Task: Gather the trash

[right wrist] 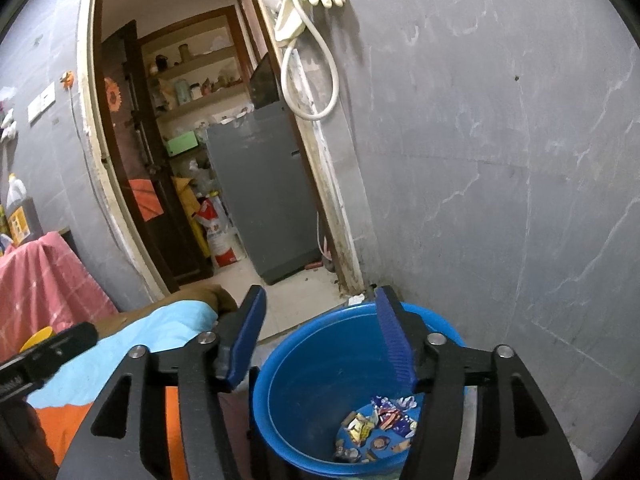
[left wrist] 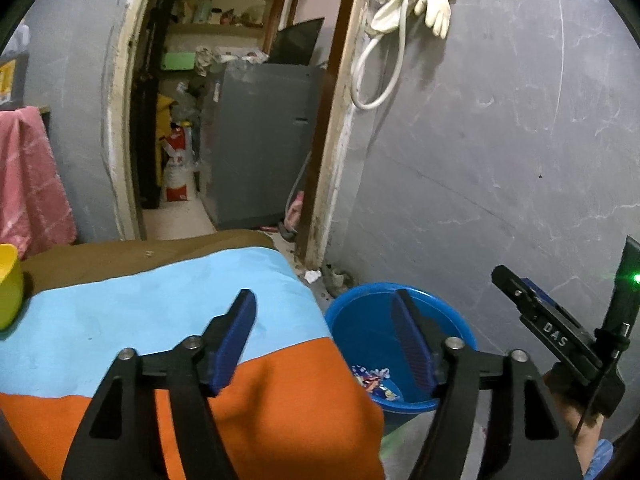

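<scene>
Both pairs of fingers stand apart and empty: the right gripper (right wrist: pixel 320 334) hangs over the blue bucket (right wrist: pixel 280 364), where wrappers (right wrist: pixel 378 426) lie on its bottom, seemingly dropped in; the left gripper (left wrist: pixel 326 338) straddles the right edge of the cloth-covered table (left wrist: pixel 168 308), beside the bucket

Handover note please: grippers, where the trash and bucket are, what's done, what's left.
Left gripper: open, empty, over the table edge beside the bucket.
Right gripper: open, empty, above the bucket.
Blue bucket: on the floor by the grey wall, beside the cloth-covered table.
Done: wrappers lie at the bucket's bottom.
Left: a white scrap lies on the floor by the door frame; the visible cloth shows no trash. Yellow cup stays on the table.
</scene>
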The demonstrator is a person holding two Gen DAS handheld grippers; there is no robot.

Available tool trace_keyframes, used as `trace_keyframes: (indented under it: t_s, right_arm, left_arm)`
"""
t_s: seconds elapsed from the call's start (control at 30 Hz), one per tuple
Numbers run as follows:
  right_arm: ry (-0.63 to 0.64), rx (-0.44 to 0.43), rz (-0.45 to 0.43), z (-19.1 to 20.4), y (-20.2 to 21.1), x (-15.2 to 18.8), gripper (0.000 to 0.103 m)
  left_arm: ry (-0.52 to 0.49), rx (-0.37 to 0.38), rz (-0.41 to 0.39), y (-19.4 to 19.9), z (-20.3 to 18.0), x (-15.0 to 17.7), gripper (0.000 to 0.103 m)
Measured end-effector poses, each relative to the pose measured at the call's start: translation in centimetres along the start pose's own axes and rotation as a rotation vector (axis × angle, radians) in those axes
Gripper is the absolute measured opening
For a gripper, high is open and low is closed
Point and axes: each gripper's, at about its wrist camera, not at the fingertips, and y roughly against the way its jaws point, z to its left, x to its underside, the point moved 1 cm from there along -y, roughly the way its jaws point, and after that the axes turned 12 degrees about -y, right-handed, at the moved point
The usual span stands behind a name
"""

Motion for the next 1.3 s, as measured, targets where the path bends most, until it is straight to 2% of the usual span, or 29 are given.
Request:
trace_keyframes:
  t_s: [0.1,0.27,0.33,0.4,0.8,0.97,1.3]
  right_arm:
    - [0.017,-0.003,-0.025,0.5,1.2,0.3,0.075]
    - [0.035,-0.013,-0.052,1.3,3.6,1.0,0.088]
    - [0.062,-0.012,-0.070,2.0,4.8,1.5,0.097]
    - [0.085,-0.025,-0.090,2.9,6.2,2.2,0.103]
    - [0.153,-0.085,-0.175,6.2,14.0,5.8,0.103]
    - [0.147,-0.095,-0.186,6.8,16.2,6.9,0.103]
    - [0.166,-0.100,-0.191,7.9,18.7,9.6,0.103]
  left_arm:
    - [0.011,-0.022,-0.019,1.3,0.3,0.3,0.076]
    - [0.026,-0.066,-0.061,4.2,1.2,1.4,0.093]
    - [0.022,-0.091,-0.090,5.7,1.4,2.0,0.096]
    - [0.017,-0.106,-0.116,7.2,1.4,2.5,0.097]
    - [-0.006,-0.166,-0.235,15.6,2.2,6.8,0.101]
    - [-0.011,-0.190,-0.235,17.8,2.5,8.4,0.101]
    - [-0.003,-0.224,-0.176,20.0,2.5,11.2,0.101]
